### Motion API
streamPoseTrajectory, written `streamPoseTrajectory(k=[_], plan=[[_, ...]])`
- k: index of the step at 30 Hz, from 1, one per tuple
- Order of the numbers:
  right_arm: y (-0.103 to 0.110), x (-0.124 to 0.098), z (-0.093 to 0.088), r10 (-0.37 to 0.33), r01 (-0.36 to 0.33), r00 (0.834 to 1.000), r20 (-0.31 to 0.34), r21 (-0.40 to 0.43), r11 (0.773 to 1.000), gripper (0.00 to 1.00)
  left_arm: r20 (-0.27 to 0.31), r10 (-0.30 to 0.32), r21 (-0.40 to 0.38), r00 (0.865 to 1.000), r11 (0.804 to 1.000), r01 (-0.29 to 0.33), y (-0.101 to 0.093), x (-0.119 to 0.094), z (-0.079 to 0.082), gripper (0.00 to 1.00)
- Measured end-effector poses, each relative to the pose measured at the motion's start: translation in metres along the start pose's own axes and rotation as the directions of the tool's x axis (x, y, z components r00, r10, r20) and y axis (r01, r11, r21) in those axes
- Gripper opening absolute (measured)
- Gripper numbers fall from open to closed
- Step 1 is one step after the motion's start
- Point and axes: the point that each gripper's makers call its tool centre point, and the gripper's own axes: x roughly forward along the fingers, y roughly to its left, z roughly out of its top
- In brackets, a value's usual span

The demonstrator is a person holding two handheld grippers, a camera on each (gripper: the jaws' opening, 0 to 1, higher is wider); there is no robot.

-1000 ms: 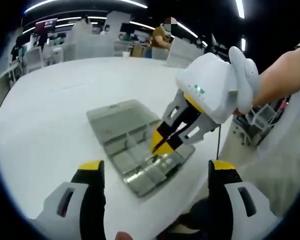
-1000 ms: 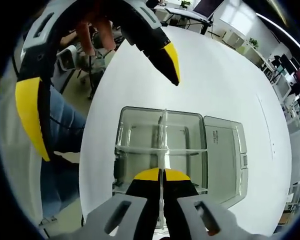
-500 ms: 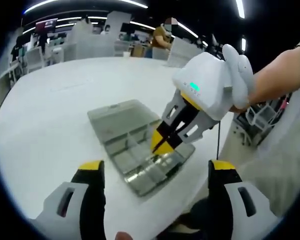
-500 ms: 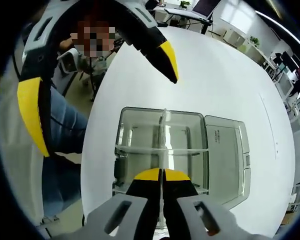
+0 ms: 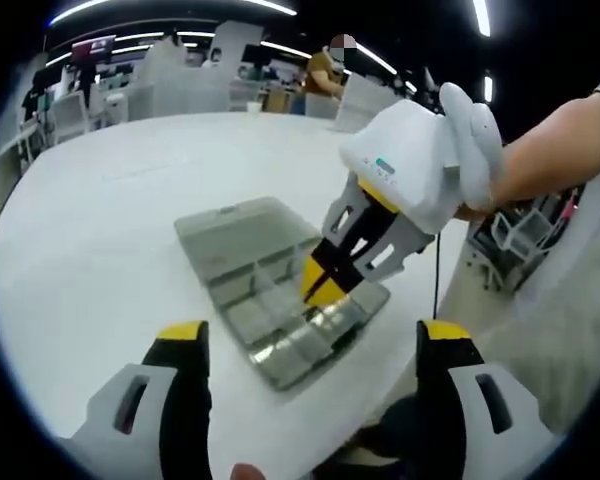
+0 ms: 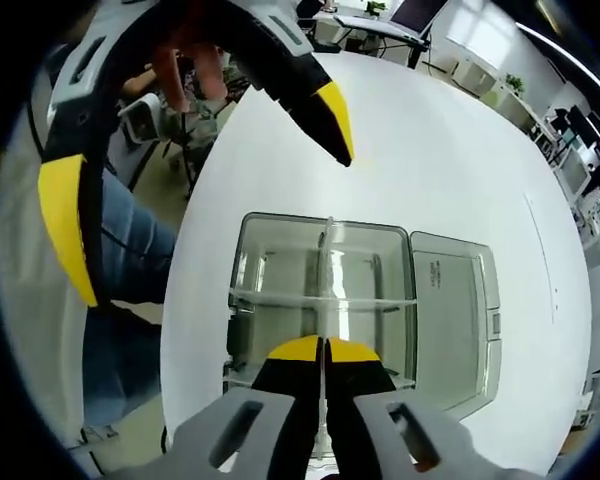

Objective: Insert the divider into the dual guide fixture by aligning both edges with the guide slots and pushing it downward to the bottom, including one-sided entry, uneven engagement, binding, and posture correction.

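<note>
Clear divider (image 6: 327, 280), seemingly inside box (image 6: 380, 240)

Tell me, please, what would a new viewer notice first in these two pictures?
Likely the clear plastic compartment box lying open near the edge of the round white table. Over it, the right gripper has its yellow-tipped jaws pinched on a thin transparent divider standing in the box. The left gripper waits open, close by.

Colours: white round table (image 5: 100, 230); clear grey-tinted plastic fixture (image 6: 280, 270) with a translucent divider (image 6: 327, 260); right gripper (image 5: 325, 283) in white housing, black jaws, yellow tips; left gripper (image 5: 310, 345) in the same white, black and yellow; blue trouser fabric (image 6: 130, 260).
</note>
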Motion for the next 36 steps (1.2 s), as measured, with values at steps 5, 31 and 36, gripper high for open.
streamPoseTrajectory(k=[5,31,36], plan=[[0.0009,-0.0004,0.0006,-0.001,0.001,1.0,0.002,0.008,1.0,0.0,0.0,0.0,0.003,1.0,1.0,0.0,-0.0001,0.0002,0.0011,0.82],[0.0,-0.0005,0.0017,0.003,-0.003,1.0,0.005,-0.011,1.0,0.0,-0.005,-0.006,0.012,1.0,1.0,0.006,-0.0041,0.0017,0.0036,0.82],[0.0005,-0.0007,0.0008,0.002,-0.002,1.0,0.006,-0.01,1.0,0.0,-0.01,-0.007,0.015,1.0,1.0,0.007,-0.0037,0.002,0.0023,0.82]])
